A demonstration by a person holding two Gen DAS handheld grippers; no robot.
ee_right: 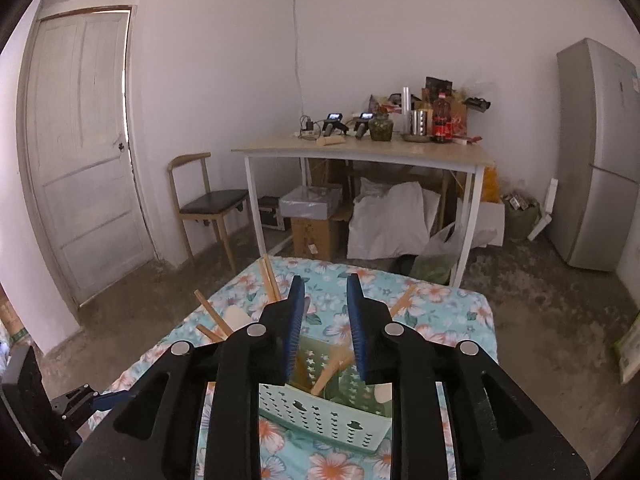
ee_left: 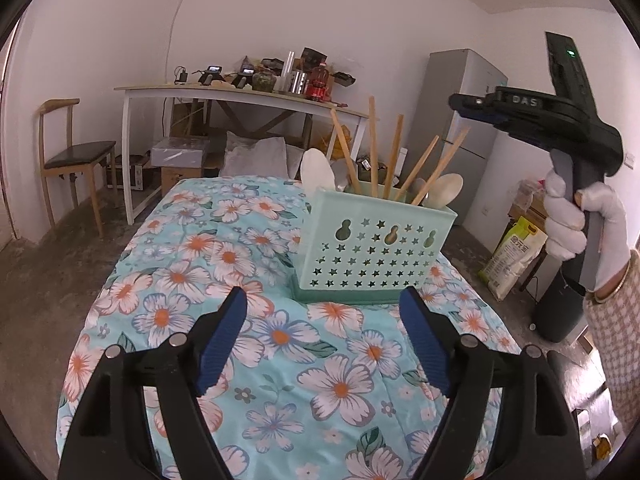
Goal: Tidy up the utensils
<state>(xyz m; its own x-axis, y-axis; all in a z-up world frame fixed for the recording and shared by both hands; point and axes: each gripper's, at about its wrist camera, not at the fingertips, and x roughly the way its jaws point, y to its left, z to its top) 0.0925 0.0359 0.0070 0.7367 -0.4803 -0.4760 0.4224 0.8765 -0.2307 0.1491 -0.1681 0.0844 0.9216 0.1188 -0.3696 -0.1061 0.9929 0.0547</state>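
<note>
We see both grippers built alike: black plastic arms with silver round pivot screws and ribbed blue pads (ee_left: 224, 336). The right gripper (ee_left: 480, 110) bears raised "DAS" lettering; a green light glows at its 1 o'clock. Our right hand (ee_left: 568, 220) wears a white glove, gold bangle, checked sleeve.

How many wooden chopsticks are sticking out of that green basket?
5 show in the left wrist view, all standing in the green basket: one leaning left, two near upright, two leaning right. Others may hide inside.

Parted right claw (ee_right: 325, 322) above utensil basket (ee_right: 320, 412)
</note>
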